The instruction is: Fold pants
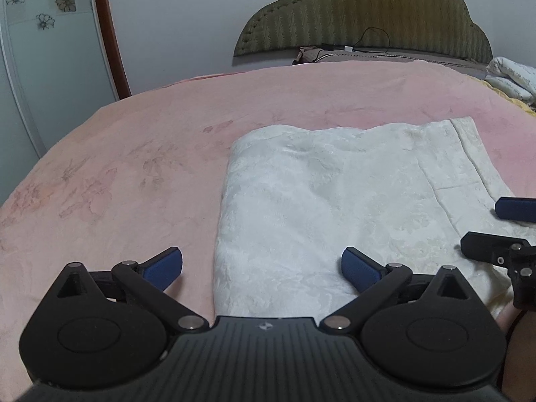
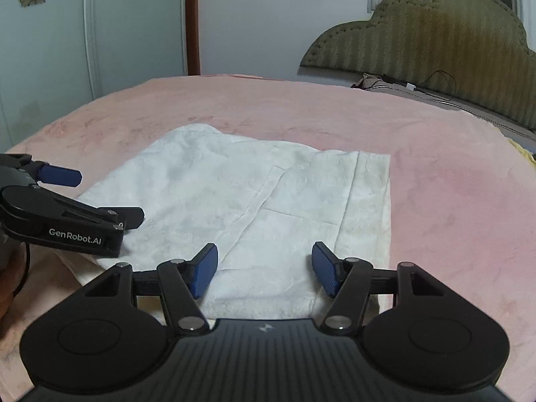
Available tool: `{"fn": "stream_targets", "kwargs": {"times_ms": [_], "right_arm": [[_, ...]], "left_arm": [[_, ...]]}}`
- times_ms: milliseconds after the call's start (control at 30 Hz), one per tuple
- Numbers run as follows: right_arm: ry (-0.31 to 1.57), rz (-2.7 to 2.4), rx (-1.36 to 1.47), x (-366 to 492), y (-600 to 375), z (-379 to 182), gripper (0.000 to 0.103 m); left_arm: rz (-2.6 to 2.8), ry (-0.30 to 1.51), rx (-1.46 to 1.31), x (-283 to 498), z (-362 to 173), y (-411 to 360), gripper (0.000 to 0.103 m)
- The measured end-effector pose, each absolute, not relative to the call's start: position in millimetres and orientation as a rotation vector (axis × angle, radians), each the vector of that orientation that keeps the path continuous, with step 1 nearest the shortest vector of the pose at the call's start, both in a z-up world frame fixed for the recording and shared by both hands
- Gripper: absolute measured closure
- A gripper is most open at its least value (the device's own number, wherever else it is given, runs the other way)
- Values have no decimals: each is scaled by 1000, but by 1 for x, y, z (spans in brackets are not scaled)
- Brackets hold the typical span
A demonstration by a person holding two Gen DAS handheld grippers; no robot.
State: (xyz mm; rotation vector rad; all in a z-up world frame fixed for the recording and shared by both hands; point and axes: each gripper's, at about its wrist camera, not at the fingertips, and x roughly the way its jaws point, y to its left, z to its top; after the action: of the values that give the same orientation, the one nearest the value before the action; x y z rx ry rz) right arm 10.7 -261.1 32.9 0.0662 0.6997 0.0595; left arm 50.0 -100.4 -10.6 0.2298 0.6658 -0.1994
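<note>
White pants [image 1: 338, 201] lie folded into a rough rectangle on the pink bedspread [image 1: 134, 167]. In the left wrist view my left gripper [image 1: 262, 268] stands wide open above the near left part of the fabric, one blue pad over the bedspread, the other over the cloth. My right gripper [image 2: 264, 269] is open over the near edge of the pants [image 2: 254, 194], nothing pinched between its pads. Each gripper shows at the side of the other's view: the right one [image 1: 495, 231] and the left one [image 2: 110, 197].
An olive padded headboard [image 1: 365, 20] stands at the far end of the bed, with a cable and charger [image 1: 348, 48] before it. Folded bedding [image 1: 512, 80] lies at the far right. A wardrobe door with flower prints [image 1: 50, 33] is on the left.
</note>
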Motion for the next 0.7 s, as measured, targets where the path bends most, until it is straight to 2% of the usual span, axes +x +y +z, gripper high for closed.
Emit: {"fn": "stream_targets", "kwargs": {"times_ms": [700], "right_arm": [[652,48,90,2,-264,24,37]], "left_arm": [[-204,675,114,54,-20,-89,0]]}}
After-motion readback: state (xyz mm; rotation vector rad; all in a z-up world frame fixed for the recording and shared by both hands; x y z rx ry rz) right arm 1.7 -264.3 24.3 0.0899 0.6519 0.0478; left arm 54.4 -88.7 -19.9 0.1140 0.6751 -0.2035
